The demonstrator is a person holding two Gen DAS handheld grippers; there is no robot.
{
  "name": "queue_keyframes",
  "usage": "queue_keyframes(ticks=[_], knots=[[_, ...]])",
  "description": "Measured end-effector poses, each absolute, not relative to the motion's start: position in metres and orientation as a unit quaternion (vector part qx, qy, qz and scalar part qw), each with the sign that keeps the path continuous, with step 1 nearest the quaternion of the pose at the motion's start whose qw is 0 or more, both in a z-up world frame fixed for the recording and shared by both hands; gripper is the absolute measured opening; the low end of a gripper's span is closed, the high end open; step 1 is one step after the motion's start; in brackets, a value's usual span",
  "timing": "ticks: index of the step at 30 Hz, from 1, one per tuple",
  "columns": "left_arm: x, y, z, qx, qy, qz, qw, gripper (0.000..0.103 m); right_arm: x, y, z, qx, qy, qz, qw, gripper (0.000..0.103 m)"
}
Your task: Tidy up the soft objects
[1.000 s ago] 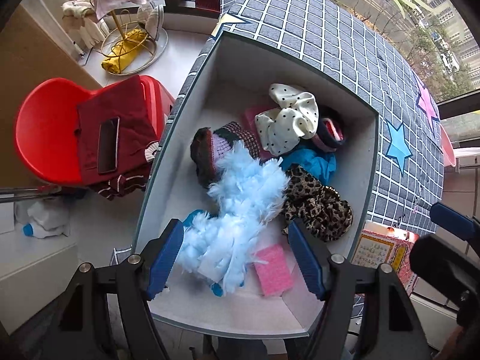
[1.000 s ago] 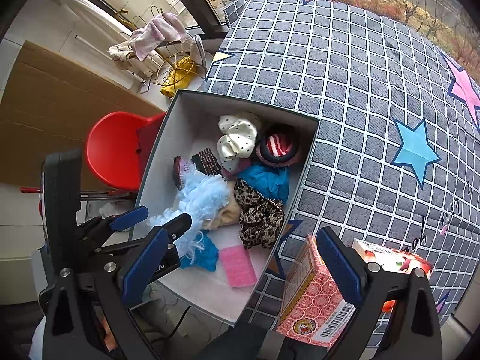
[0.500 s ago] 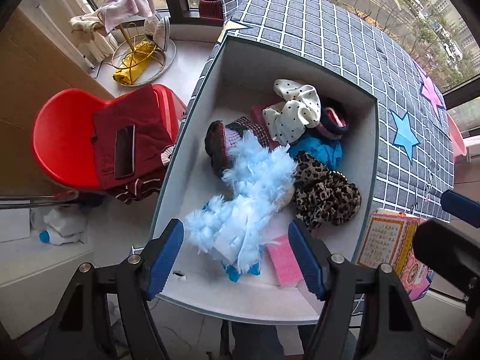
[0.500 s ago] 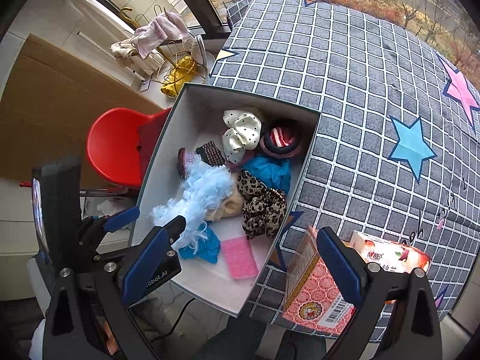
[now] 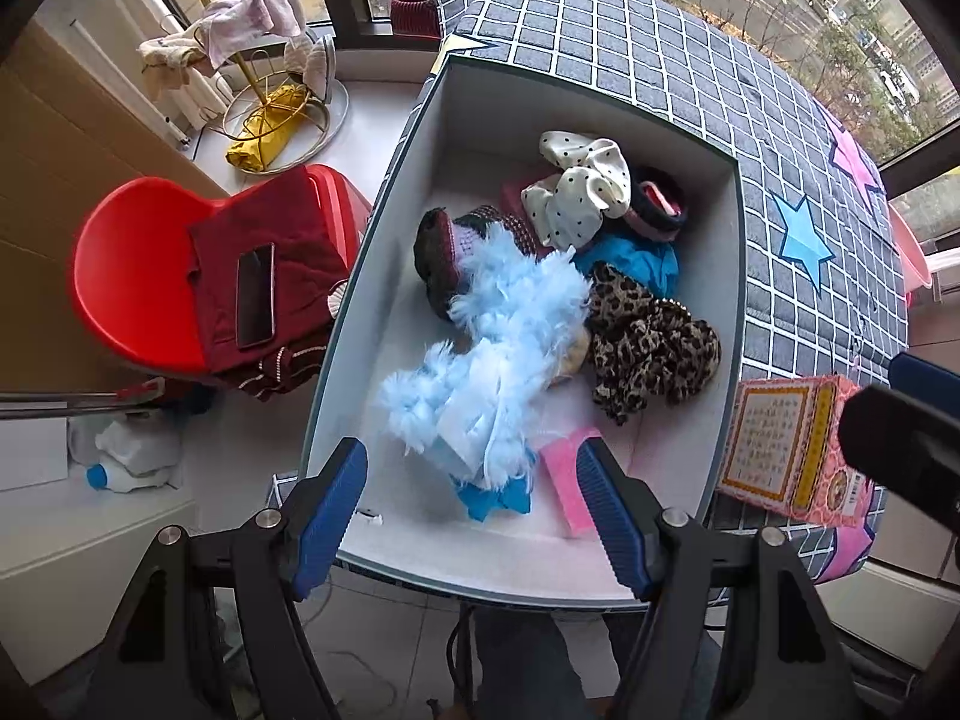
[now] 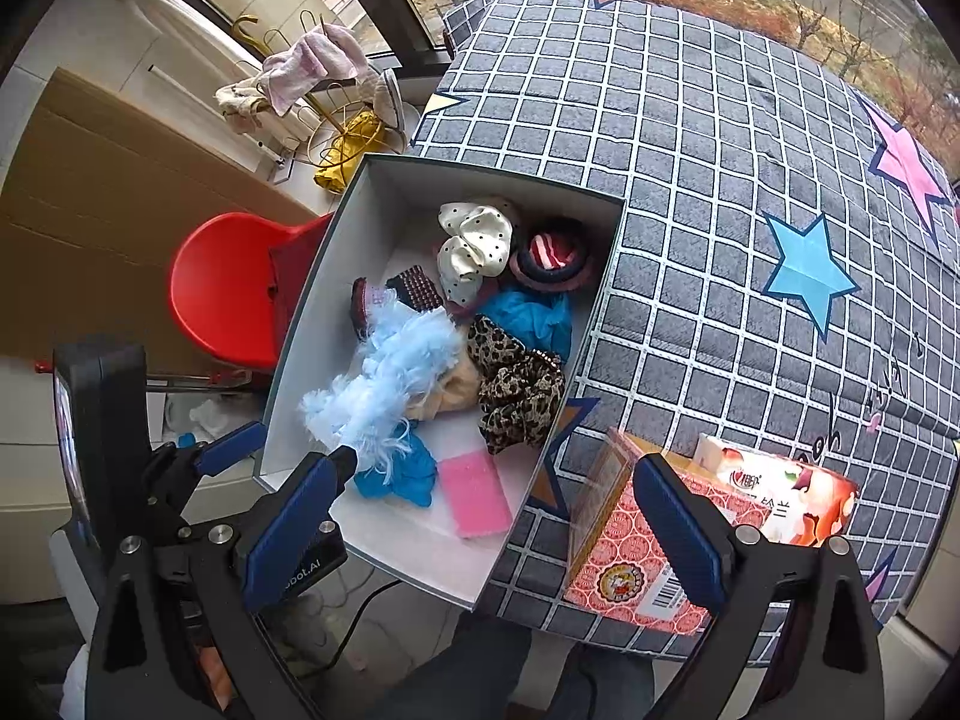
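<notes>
A white open box (image 5: 384,276) (image 6: 312,324) stands on the checked table and holds soft things: a light blue feathery piece (image 5: 510,336) (image 6: 390,378), a leopard-print scrunchie (image 5: 654,342) (image 6: 516,390), a white dotted bow (image 5: 576,192) (image 6: 474,240), a teal cloth (image 5: 636,255), a dark knitted piece (image 5: 438,240) and a pink sponge (image 5: 567,480) (image 6: 474,498). My left gripper (image 5: 474,516) is open and empty above the box's near edge. My right gripper (image 6: 486,534) is open and empty above the box's near right corner.
A pink patterned carton (image 6: 624,558) (image 5: 786,444) and a tissue pack (image 6: 780,498) lie on the checked tablecloth (image 6: 720,180) right of the box. A red chair (image 5: 138,276) with a dark red cloth and a phone (image 5: 255,294) stands left. A gold rack (image 5: 270,102) holds cloths.
Both grippers have drawn back and up from the box, so it looks smaller. The blue feathery piece stays lying in the box.
</notes>
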State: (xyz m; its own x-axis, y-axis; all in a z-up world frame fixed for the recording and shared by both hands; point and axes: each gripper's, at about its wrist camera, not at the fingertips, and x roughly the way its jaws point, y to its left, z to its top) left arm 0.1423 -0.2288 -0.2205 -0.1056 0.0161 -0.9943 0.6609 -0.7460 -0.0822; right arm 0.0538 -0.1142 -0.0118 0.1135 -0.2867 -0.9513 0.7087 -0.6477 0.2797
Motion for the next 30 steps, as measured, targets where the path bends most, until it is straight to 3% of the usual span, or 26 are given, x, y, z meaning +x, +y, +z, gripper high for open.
queue_keyframes(ticks=[30], knots=[[0.153, -0.208, -0.226, 0.637, 0.248, -0.699, 0.210, 0.076, 0.071, -0.112, -0.015, 0.633, 0.207, -0.646, 0.373, 0.100]])
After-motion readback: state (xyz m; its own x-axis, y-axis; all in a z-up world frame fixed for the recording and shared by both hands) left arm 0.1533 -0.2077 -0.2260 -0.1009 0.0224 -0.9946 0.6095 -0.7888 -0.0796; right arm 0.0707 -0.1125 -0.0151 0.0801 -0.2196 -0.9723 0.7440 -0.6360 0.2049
